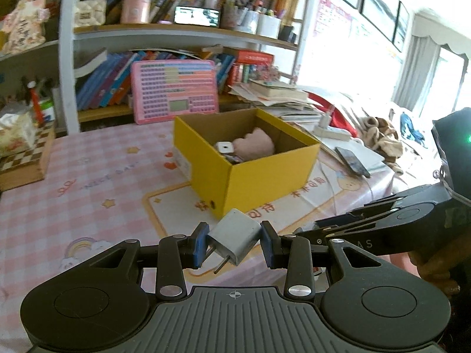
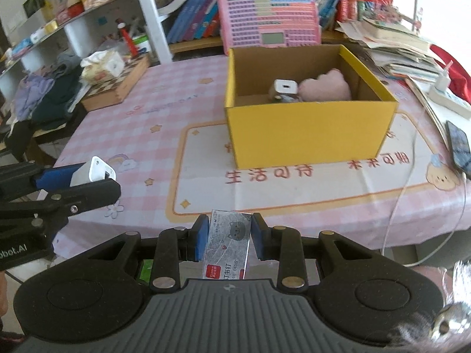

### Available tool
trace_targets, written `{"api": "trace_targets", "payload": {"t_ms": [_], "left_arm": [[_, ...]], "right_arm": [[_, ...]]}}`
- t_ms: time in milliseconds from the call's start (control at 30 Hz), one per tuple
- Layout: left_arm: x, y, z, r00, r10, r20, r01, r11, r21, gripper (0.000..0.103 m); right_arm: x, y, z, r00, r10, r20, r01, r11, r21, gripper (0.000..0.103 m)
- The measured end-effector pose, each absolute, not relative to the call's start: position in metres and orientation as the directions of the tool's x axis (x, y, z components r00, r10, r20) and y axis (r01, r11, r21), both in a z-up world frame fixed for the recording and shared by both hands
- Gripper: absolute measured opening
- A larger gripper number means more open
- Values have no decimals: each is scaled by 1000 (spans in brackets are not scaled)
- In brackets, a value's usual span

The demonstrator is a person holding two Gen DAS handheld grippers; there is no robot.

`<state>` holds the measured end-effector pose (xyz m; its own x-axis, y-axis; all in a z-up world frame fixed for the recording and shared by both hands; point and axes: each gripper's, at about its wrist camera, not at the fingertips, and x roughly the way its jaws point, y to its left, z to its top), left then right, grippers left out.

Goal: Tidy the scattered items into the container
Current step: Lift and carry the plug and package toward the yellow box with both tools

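both hands are loaded, so the carry-to-drop step looks to be in hand. the left hand-held gripper (image 1: 235, 242) is clenched on a white charger plug (image 1: 235, 239), prongs pointing down and back toward it. the right hand-held gripper (image 2: 230, 239) is clenched on a box of staples (image 2: 228, 242). the yellow box (image 2: 309, 123) sits ahead of both, on the table (image 2: 117, 123), open-topped, already holding another charger (image 2: 284, 88) and a pink plush (image 2: 326, 86). next, each load probably needs lifting over the near wall before letting go. a white cable (image 2: 403, 194) trails to the right of the right one, and a phone (image 2: 459, 147) lies beyond it; neither blocks the path.
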<state>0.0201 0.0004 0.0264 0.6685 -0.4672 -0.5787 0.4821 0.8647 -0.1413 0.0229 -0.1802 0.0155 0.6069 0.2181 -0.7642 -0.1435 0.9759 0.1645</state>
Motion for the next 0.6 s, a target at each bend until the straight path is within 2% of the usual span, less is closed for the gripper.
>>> {"api": "trace_targets", "payload": {"t_ms": [600], "left_arm": [[41,-55,21,593,-544,-593,583,798,-149,36]], "right_arm": [[28,-232,12,607,149,-781,-39,987,158,29]]}}
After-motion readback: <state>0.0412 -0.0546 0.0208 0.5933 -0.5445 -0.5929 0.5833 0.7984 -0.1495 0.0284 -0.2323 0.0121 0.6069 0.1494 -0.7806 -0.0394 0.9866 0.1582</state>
